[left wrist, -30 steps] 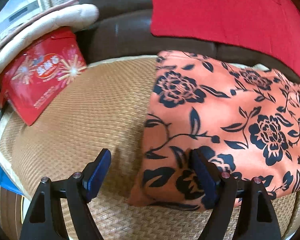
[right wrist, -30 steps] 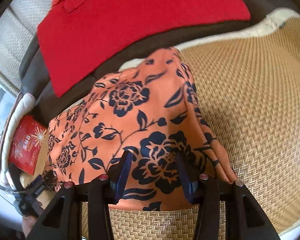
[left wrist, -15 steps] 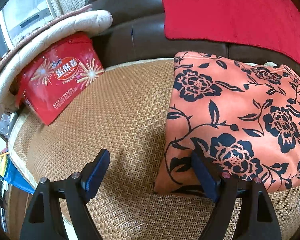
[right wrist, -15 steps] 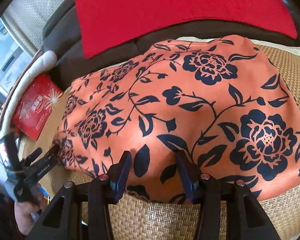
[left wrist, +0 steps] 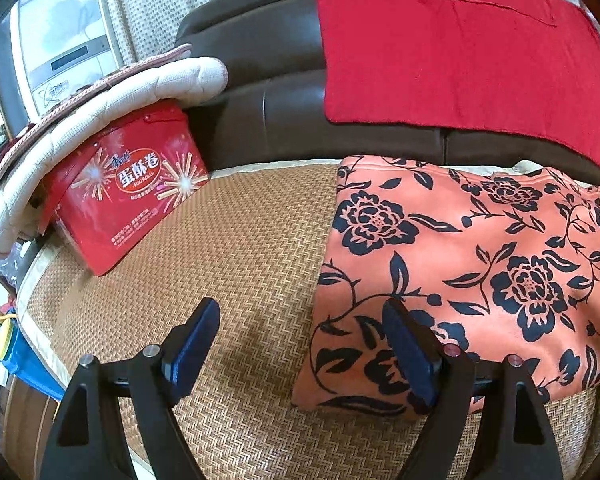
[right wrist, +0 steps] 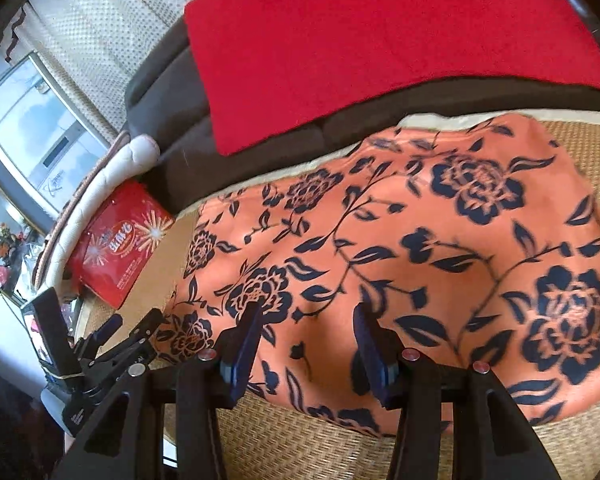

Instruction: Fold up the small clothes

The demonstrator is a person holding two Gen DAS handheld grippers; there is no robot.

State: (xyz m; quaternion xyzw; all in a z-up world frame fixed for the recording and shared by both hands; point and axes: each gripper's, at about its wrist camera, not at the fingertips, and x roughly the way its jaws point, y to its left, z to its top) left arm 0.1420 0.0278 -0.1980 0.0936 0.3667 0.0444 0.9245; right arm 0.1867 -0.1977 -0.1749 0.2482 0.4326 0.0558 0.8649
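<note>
An orange cloth with dark blue flowers (left wrist: 460, 264) lies folded flat on a woven straw mat (left wrist: 240, 248). It fills the right wrist view (right wrist: 400, 248). My left gripper (left wrist: 300, 344) is open and empty, above the mat at the cloth's near left corner, with its right finger over the cloth edge. My right gripper (right wrist: 306, 344) is open and empty, above the cloth's near edge. The left gripper also shows in the right wrist view (right wrist: 108, 344) at the cloth's left end.
A red egg-roll box (left wrist: 128, 188) leans at the mat's left under a quilted cream cushion (left wrist: 100, 108). A dark brown sofa back (left wrist: 260, 80) with a red cloth (left wrist: 452, 40) rises behind. A window (right wrist: 32, 128) is at the left.
Both grippers have drawn back from the cloth. The left view now shows more mat and sofa. The right gripper has swung left along the cloth's near edge.
</note>
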